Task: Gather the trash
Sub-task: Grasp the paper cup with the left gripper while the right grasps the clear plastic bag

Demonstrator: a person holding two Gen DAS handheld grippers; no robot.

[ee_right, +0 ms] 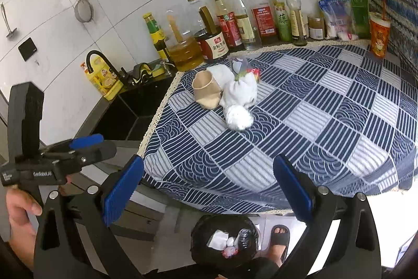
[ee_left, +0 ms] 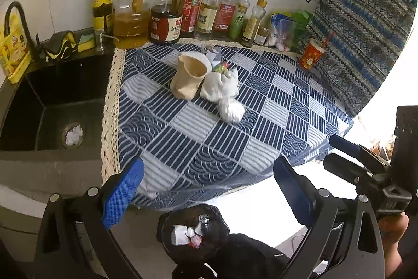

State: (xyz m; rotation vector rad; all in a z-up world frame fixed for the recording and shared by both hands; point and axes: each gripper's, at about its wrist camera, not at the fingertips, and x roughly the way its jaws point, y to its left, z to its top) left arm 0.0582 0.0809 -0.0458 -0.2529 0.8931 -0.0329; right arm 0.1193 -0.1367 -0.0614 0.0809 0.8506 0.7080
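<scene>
Paper cup (ee_left: 190,76) tipped beside crumpled tissues (ee_left: 225,88), wrapper (ee_left: 221,68) half hidden

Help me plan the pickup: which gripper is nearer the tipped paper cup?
Left. The left gripper hangs just off the tablecloth, facing the paper cup; the right gripper sits farther right. Both are open.

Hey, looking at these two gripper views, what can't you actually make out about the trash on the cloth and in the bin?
- Paper cup: lies tipped in both views; its inside is shadowed, contents unclear.
- Wrappers: mostly hidden behind the tissue pile; how many, I cannot tell.
- Bin: lower part cut off by the frame edge in both views; how full is unknown.
- Sink drain: the white wad is too small to identify.
</scene>
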